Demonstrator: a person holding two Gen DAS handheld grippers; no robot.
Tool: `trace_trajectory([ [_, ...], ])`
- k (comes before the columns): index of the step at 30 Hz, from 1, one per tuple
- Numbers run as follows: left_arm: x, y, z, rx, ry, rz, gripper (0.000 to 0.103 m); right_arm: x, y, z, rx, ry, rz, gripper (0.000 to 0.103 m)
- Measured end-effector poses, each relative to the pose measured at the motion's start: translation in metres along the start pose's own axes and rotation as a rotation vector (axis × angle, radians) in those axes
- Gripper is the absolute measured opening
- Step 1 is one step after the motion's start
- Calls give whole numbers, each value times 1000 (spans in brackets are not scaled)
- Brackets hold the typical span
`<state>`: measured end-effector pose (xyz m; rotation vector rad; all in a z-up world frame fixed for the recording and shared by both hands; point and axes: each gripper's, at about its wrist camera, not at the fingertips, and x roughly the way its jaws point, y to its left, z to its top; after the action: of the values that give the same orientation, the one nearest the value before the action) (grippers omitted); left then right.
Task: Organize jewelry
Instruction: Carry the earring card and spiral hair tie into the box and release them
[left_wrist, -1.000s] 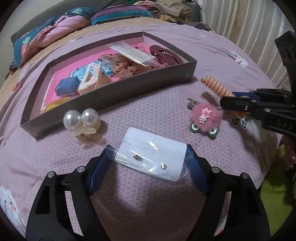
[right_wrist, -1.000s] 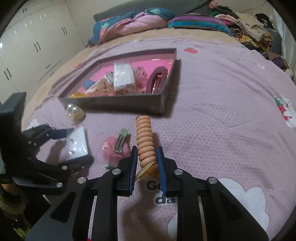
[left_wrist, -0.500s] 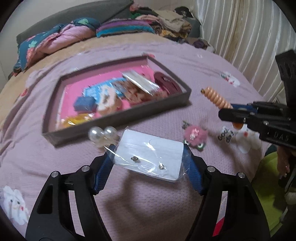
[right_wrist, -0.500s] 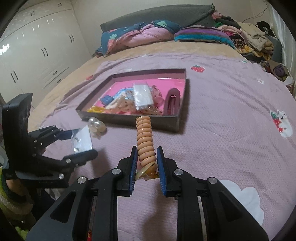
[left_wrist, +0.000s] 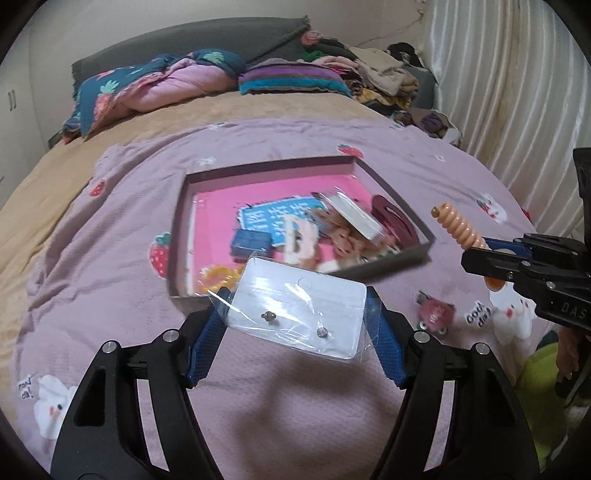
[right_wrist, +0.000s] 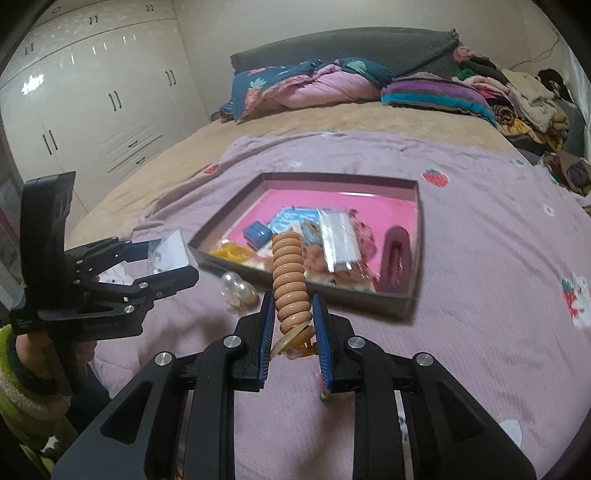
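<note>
My left gripper (left_wrist: 295, 317) is shut on a white earring card in a clear sleeve (left_wrist: 295, 312), held in the air above the near edge of the grey tray (left_wrist: 369, 271). The card also shows in the right wrist view (right_wrist: 168, 253). My right gripper (right_wrist: 293, 325) is shut on an orange spiral hair tie (right_wrist: 290, 280), lifted above the bed; it shows at the right of the left wrist view (left_wrist: 458, 229). The tray has a pink floor (right_wrist: 369, 210) and holds several hair and jewelry items.
A pearl hair clip (right_wrist: 238, 293) lies on the purple blanket (right_wrist: 480, 258) just before the tray. A pink fluffy clip (left_wrist: 436, 314) lies on the blanket to the right. Pillows and folded clothes (left_wrist: 295, 74) sit at the far end of the bed.
Both grippers have risen higher above the bed with their items. The tray now looks farther below, and the card hangs over its near edge.
</note>
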<state>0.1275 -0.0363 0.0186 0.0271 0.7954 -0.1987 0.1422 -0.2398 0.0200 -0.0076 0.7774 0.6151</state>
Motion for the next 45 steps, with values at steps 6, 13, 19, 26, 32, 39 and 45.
trace_trajectory([
  [6, 2, 22, 10, -45, -8, 19, 63, 9, 3, 19, -13, -14, 5, 20],
  [13, 12, 40, 22, -80, -5, 41, 63, 16, -1, 39, -6, -37, 1, 20],
  [19, 21, 49, 30, -100, 2, 49, 63, 25, -11, 50, 10, -44, -18, 20],
  [26, 40, 58, 42, -109, 15, 65, 63, 38, -30, 59, 44, -39, -45, 20],
  [32, 64, 62, 46, -111, 47, 65, 63, 58, -49, 60, 75, -10, -73, 20],
  [39, 88, 67, 38, -120, 93, 69, 63, 99, -73, 46, 133, 67, -108, 20],
  [45, 94, 69, 33, -124, 104, 75, 69, 109, -84, 38, 177, 85, -112, 28],
])
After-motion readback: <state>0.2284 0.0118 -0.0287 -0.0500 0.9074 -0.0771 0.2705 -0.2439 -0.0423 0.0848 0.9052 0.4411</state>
